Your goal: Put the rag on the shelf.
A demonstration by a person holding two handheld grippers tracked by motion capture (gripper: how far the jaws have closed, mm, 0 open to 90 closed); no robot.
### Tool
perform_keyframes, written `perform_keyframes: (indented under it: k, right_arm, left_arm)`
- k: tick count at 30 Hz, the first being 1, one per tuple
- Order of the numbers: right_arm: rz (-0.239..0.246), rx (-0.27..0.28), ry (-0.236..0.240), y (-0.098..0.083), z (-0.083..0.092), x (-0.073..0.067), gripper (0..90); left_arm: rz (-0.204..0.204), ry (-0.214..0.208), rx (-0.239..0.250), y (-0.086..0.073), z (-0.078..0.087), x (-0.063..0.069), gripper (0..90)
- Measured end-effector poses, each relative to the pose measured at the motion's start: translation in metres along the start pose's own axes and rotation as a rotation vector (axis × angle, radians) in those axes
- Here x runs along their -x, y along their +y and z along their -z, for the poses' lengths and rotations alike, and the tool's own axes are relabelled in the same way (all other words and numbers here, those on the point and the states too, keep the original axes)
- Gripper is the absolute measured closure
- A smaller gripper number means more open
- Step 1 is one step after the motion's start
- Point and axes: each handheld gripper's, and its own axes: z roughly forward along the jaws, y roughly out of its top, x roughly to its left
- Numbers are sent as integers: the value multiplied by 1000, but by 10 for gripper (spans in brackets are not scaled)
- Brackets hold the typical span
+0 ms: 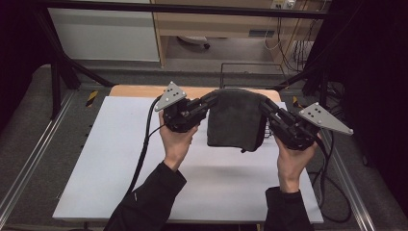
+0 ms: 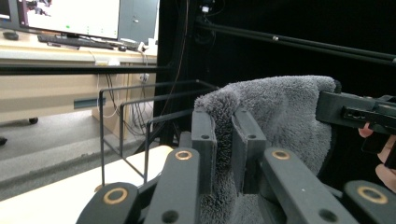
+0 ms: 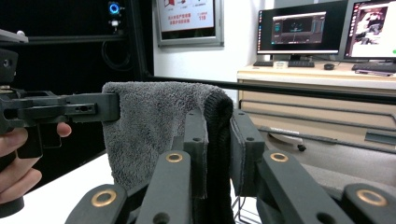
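Both tools are clamped on a grey fleecy towel (image 1: 236, 120), left tool (image 1: 208, 102) and right tool (image 1: 267, 107) each pinching a top corner, so it hangs above the white counter (image 1: 120, 168). A black wire rack (image 2: 140, 116) stands behind; monitors (image 3: 299, 28) sit on a desk across the room.

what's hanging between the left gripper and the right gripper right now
A dark grey fluffy towel hangs between them above the white table in the high view, the left gripper shut on one top corner, the right gripper on the other.
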Motion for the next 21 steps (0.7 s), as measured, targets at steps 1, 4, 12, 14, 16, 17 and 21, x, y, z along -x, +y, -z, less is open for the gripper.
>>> perform_keyframes:
  k: [1,4,12,14,16,17,21]
  right_arm:
    - [-5,8,-1,1,0,1,795]
    - [-10,22,-7,5,1,3,794]
    - [0,62,-32,23,1,10,795]
    - [-1,70,-41,27,0,13,795]
    - [0,79,-51,33,-1,15,795]
    - [3,82,-54,35,-1,16,795]
    - [0,102,-63,44,-1,20,795]
  left_arm:
    - [1,0,5,2,-1,1,808]
    - [-3,-1,11,9,-6,2,808]
    - [4,-5,51,26,-18,5,808]
    - [4,-3,59,31,-21,7,807]
    - [-5,-4,65,35,-24,8,808]
    - [-8,-4,68,37,-26,9,808]
    - [-13,-4,85,46,-31,12,808]
